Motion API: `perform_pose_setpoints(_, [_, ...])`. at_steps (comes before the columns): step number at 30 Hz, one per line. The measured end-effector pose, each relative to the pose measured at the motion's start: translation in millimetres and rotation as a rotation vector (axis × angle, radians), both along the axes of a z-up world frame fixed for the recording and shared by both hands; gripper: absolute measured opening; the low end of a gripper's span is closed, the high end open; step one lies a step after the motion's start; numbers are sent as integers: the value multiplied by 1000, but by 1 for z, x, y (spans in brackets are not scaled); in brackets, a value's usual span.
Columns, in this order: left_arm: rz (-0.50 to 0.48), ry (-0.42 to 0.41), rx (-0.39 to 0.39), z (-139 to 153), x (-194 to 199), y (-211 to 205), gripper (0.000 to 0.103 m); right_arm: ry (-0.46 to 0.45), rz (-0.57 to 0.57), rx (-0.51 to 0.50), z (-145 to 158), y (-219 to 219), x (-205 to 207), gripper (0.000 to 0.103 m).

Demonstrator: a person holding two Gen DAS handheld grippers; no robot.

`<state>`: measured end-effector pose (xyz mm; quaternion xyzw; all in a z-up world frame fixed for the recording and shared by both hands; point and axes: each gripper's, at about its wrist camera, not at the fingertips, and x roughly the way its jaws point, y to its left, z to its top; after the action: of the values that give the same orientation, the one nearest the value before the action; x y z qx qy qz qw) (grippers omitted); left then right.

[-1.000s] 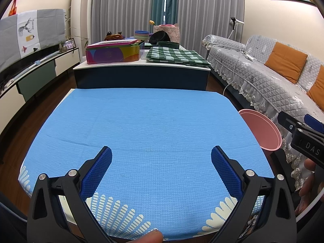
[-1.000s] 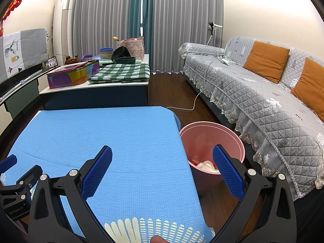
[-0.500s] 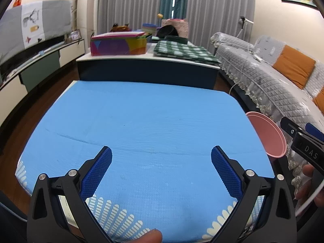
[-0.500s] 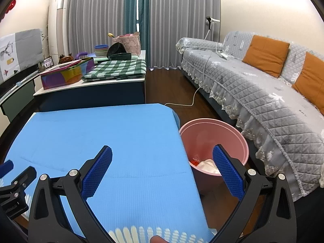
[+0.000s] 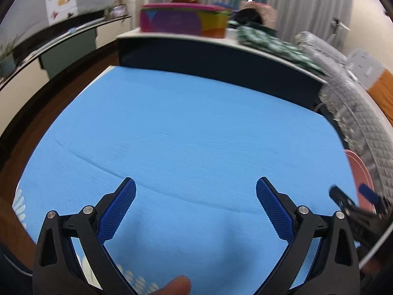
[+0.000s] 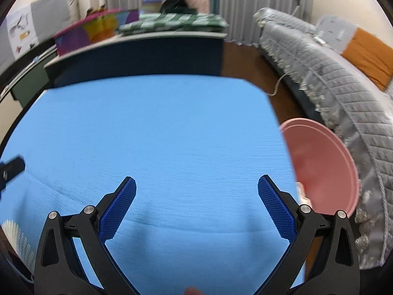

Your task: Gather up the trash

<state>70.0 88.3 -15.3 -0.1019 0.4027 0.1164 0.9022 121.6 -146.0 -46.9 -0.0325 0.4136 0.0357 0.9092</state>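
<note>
A pink trash bin [image 6: 324, 162] stands on the floor just past the right edge of the blue-clothed table [image 6: 172, 132]; its rim also shows in the left wrist view [image 5: 361, 172]. My left gripper [image 5: 196, 205] is open and empty low over the blue cloth [image 5: 186, 127]. My right gripper [image 6: 196, 205] is open and empty over the cloth, left of the bin. The right gripper's tip shows at the right edge of the left wrist view [image 5: 353, 202]. The left gripper's tip shows at the left edge of the right wrist view [image 6: 11, 169]. No trash shows on the cloth.
A dark low cabinet [image 5: 216, 56] behind the table carries a colourful box [image 5: 181, 23] and a green checked cloth [image 6: 172, 23]. A grey quilted sofa [image 6: 331, 73] with an orange cushion [image 6: 368, 56] runs along the right. A TV stand [image 5: 61, 39] is at left.
Both grippers have dropped lower and moved forward over the blue cloth, tilting left. The bin has slid toward the right edge of both views. Both stay open and empty.
</note>
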Motion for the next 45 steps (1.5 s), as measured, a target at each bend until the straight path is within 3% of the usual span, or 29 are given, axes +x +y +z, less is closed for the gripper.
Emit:
perform_pose_setpoints(5, [60,31,30,-16,25,16,95,44,51,14,-12,15,16,98])
perform_pose_setpoints(12, [60,52,102,-39,57,26,95,97,74,33,-29,24,31,98])
perform_pose_setpoints(21, [39,116,50,-54,70,32,96,89,73,15,-35,29,33,99])
perform_pose_setpoints(45, [48,105,60,-53,64,25,96,89,73,17,-36,29,33,99])
